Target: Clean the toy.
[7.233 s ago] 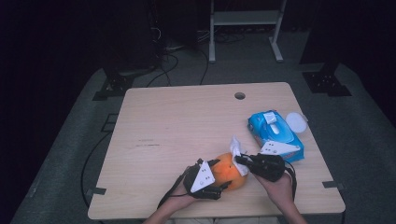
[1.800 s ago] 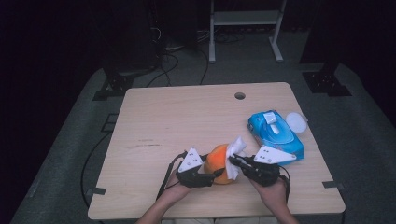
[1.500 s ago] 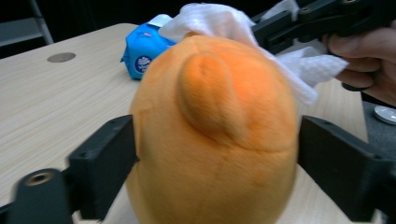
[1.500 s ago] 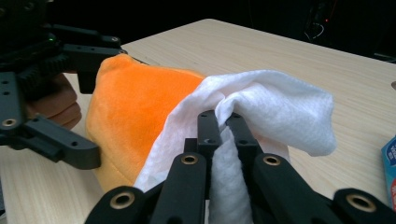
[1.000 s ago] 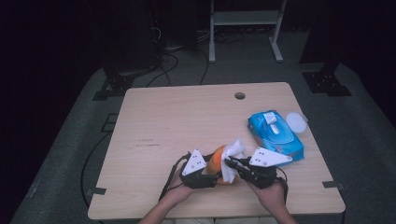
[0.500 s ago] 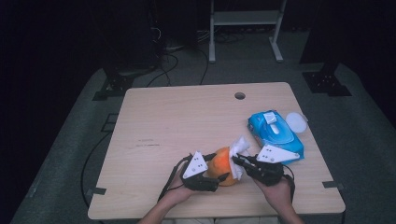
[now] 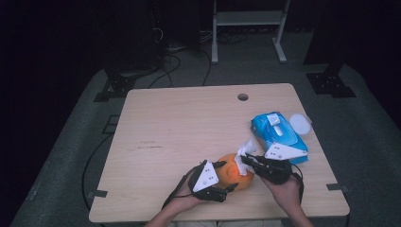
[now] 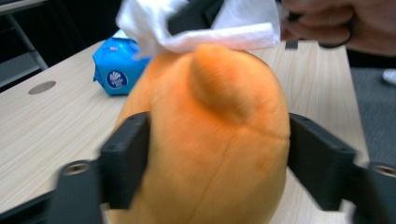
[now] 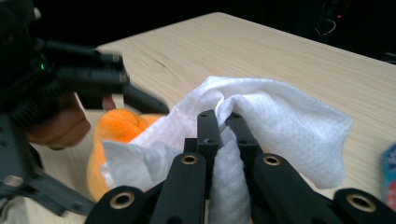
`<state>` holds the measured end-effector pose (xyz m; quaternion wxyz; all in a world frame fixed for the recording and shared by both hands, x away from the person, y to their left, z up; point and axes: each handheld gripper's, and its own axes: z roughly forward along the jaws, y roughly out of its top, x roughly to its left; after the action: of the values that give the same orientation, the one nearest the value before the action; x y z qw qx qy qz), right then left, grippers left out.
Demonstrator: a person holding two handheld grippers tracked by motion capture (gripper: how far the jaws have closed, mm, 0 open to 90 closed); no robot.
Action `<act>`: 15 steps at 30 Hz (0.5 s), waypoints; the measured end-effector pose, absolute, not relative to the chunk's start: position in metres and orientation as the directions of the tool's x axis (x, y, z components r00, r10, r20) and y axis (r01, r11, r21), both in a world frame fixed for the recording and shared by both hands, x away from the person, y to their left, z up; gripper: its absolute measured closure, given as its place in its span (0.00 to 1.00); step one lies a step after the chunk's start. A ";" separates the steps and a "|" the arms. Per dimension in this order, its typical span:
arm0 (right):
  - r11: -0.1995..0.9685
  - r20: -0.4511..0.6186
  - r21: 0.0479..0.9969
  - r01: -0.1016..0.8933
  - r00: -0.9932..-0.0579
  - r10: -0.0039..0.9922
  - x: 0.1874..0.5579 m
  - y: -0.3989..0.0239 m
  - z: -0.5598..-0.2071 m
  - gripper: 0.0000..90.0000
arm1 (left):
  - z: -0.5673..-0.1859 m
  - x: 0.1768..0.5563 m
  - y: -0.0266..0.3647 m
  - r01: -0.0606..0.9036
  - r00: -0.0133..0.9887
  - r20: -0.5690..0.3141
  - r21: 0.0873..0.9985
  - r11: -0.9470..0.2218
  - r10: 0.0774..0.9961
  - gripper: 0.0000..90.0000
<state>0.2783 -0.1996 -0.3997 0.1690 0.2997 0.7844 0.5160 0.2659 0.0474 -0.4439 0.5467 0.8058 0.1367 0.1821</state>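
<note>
The orange soft toy (image 7: pixel 232 171) lies at the table's (image 7: pixel 189 123) near edge, between the 2 jaws of the left gripper (image 7: pixel 226 177), which have just been opening and stand clear of its sides. The right gripper (image 7: pixel 245 161) is clamped on a white wipe (image 9: pixel 261 121) pressed against the toy's top. The blue wipe pack (image 7: pixel 276 135) lies just beyond the right gripper.

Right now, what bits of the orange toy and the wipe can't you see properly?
- Orange toy: its underside is cut off by the bottom edge of the left gripper view; what kind of toy it is stays unclear.
- Toy in the high view: too small, partly behind the left tool.
- White wipe: in the right gripper view its middle is hidden between the right tool jaws.
- Blue pack: print too blurred to read.
</note>
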 end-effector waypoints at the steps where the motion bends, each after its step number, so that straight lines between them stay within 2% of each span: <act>1: 0.298 0.030 0.910 0.289 -0.762 0.647 0.278 -0.200 -0.400 0.95 | -0.445 0.268 0.048 0.042 0.892 0.130 0.930 -0.364 0.434 0.15; 3: 0.296 0.035 0.910 0.289 -0.767 0.641 0.277 -0.200 -0.399 0.95 | -0.448 0.270 0.048 0.058 0.896 0.111 0.931 -0.362 0.430 0.12; 8: 0.288 0.059 0.920 0.267 -0.820 0.569 0.267 -0.186 -0.395 0.95 | -0.449 0.266 0.047 0.035 0.901 0.141 0.918 -0.394 0.410 0.28; 10: 0.314 0.034 0.921 0.232 -0.849 0.527 0.261 -0.175 -0.392 0.95 | -0.450 0.265 0.047 0.026 0.901 0.154 0.914 -0.404 0.406 0.31; 12: 0.346 -0.007 0.916 0.205 -0.852 0.524 0.258 -0.169 -0.391 0.95 | -0.449 0.264 0.048 0.024 0.900 0.158 0.913 -0.408 0.407 0.34; 15: 0.329 0.018 0.913 0.240 -0.831 0.555 0.266 -0.175 -0.393 0.95 | -0.449 0.266 0.049 0.027 0.902 0.152 0.914 -0.404 0.405 0.36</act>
<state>0.2655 -0.1754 -0.3927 0.1507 0.2481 0.8011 0.5235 0.2658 0.0490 -0.4493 0.5297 0.8186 0.1320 0.1782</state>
